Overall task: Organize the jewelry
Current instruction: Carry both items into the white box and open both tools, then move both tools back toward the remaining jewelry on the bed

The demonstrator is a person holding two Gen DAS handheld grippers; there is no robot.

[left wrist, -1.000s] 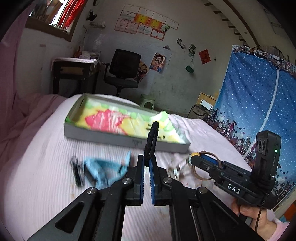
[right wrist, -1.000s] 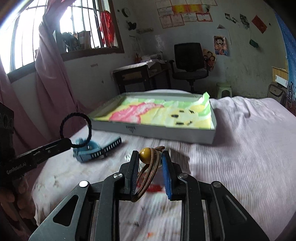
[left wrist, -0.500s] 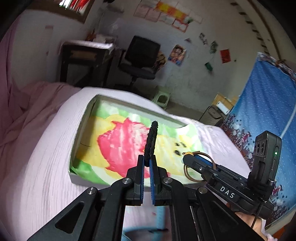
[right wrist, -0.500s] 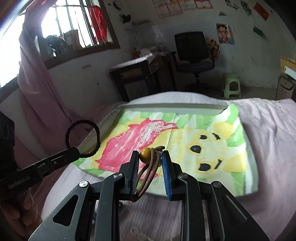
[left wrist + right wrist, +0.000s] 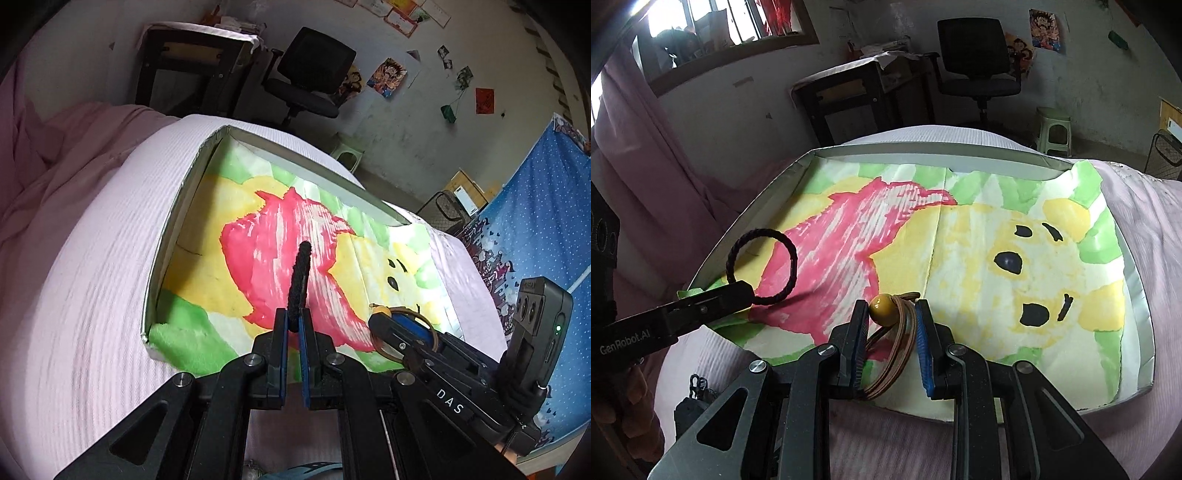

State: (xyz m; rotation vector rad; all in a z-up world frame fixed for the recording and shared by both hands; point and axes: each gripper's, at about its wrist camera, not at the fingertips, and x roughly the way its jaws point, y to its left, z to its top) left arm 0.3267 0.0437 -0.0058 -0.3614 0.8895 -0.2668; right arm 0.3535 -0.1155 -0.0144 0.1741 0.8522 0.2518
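My left gripper [image 5: 293, 319] is shut on a black braided bracelet [image 5: 300, 280], held edge-on above the near left part of a shallow grey tray [image 5: 173, 236] lined with a painted paper. In the right wrist view the same bracelet [image 5: 761, 266] shows as a ring above the tray's left side [image 5: 738, 225], held by the left gripper [image 5: 748, 291]. My right gripper [image 5: 891, 314] is shut on a brown cord bracelet with a yellow bead [image 5: 882, 304], over the tray's near edge. That gripper [image 5: 380, 321] and its brown bracelet [image 5: 436, 332] also show in the left wrist view.
The tray lies on a bed with a pink ribbed cover [image 5: 74, 295]. A black chain and a dark item [image 5: 694, 391] lie on the cover near the tray's front left. A desk [image 5: 864, 96] and an office chair [image 5: 975, 70] stand behind the bed.
Both grippers have moved forward from the loose items on the cover to above the tray, each still holding its bracelet. The blue item has dropped out of sight below.
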